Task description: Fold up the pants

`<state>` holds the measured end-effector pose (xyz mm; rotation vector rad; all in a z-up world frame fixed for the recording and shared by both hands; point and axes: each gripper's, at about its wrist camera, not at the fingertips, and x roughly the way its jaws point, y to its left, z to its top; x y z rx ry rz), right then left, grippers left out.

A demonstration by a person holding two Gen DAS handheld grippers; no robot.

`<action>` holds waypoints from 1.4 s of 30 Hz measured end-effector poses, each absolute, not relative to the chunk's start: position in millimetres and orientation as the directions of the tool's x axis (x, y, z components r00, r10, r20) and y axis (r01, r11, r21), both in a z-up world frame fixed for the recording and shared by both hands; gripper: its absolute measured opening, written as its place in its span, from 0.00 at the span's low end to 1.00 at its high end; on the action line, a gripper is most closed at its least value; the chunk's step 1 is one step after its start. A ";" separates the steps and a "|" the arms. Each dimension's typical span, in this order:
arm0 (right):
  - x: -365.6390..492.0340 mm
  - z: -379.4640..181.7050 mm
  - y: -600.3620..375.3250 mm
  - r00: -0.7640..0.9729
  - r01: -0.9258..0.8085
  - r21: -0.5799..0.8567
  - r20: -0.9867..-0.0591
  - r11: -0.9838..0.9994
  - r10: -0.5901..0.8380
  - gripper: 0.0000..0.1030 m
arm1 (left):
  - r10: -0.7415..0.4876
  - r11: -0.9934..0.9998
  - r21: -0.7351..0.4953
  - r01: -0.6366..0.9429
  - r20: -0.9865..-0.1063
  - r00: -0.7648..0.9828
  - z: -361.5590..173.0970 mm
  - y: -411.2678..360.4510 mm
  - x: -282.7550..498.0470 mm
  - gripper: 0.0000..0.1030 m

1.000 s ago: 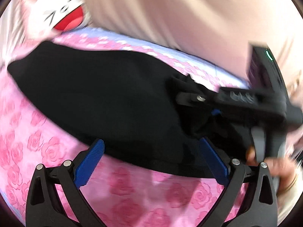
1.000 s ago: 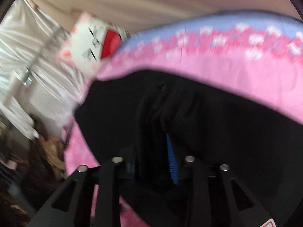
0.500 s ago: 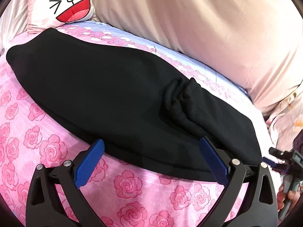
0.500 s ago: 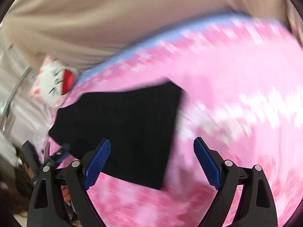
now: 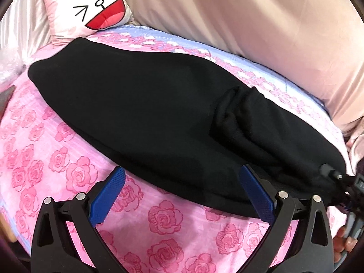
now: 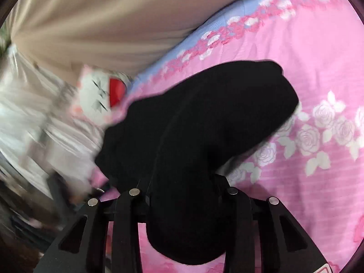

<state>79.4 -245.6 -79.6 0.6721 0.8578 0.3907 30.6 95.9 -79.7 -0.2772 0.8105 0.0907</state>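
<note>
The right claw (image 6: 184,195), its jaws just closed, is clamped on one end of the black pants (image 5: 159,118) so that it can be folded over; the left claw (image 5: 179,195) is held apart above their bed-edge hem.

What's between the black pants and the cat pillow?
Only bare pink bedspread, seen in the left wrist view, separates the black pants from the cat pillow.
</note>
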 end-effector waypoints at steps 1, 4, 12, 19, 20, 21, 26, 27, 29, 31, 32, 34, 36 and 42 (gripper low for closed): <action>77.3 -77.7 -249.8 0.613 -0.052 0.681 -0.555 0.730 0.562 0.28 | -0.019 0.963 -0.199 -0.184 -0.726 0.688 -77.0 92.2 29.2 0.95; 60.0 -61.4 -273.6 0.670 -0.052 0.683 -0.517 0.728 0.533 0.18 | -0.004 0.973 -0.166 -0.162 -0.708 0.706 -66.4 78.6 24.3 0.95; 7.2 -54.8 -350.6 0.714 0.047 0.647 -0.554 0.761 0.427 0.16 | -0.043 0.995 -0.093 -0.030 -0.696 0.717 -54.1 25.3 22.6 0.95; -50.8 -43.0 -415.8 0.754 0.196 0.567 -0.608 0.800 0.247 0.19 | -0.113 0.993 -0.103 0.055 -0.716 0.689 -64.4 4.2 20.7 0.95; -55.3 -43.0 -419.7 0.736 0.216 0.521 -0.643 0.826 0.212 0.32 | -0.119 0.992 -0.107 0.059 -0.721 0.682 -67.2 3.0 21.5 0.95; -58.1 -42.1 -419.0 0.702 0.261 0.434 -0.699 0.862 0.139 0.44 | -0.121 0.992 -0.109 0.061 -0.728 0.675 -70.2 3.4 23.2 0.95; -95.8 17.0 -374.8 0.780 0.327 0.093 -0.588 0.940 -0.214 0.67 | -0.112 0.993 -0.100 0.057 -0.733 0.671 -76.0 4.5 25.0 0.95; -96.7 25.8 -360.0 0.810 0.255 0.091 -0.563 0.963 -0.161 0.72 | -0.097 0.995 -0.086 0.050 -0.735 0.671 -77.5 5.1 27.0 0.95; -80.6 30.2 -322.0 0.811 0.094 0.081 -0.584 0.992 -0.029 0.72 | -0.070 0.998 -0.056 0.043 -0.743 0.666 -80.9 6.7 29.6 0.95; -51.1 14.1 -280.6 0.760 -0.044 0.086 -0.644 0.995 0.089 0.69 | -0.065 0.998 -0.058 0.033 -0.749 0.659 -83.2 12.5 30.7 0.95; -32.8 3.0 -261.2 0.729 -0.098 0.097 -0.670 0.990 0.138 0.63 | -0.071 0.997 -0.067 0.030 -0.748 0.660 -83.3 15.6 30.0 0.95; -11.0 -15.1 -237.3 0.687 -0.141 0.057 -0.714 0.988 0.140 0.39 | -0.069 0.997 -0.069 0.026 -0.739 0.670 -82.2 21.4 27.0 0.95; 7.8 -34.3 -232.6 0.644 -0.162 0.069 -0.748 0.984 0.158 0.28 | -0.058 0.998 -0.056 0.025 -0.736 0.675 -83.0 25.1 25.0 0.95; 26.4 -26.6 -227.5 0.653 -0.134 0.094 -0.741 0.987 0.159 0.07 | -0.116 0.991 -0.131 0.030 -0.726 0.678 -84.2 37.7 24.2 0.95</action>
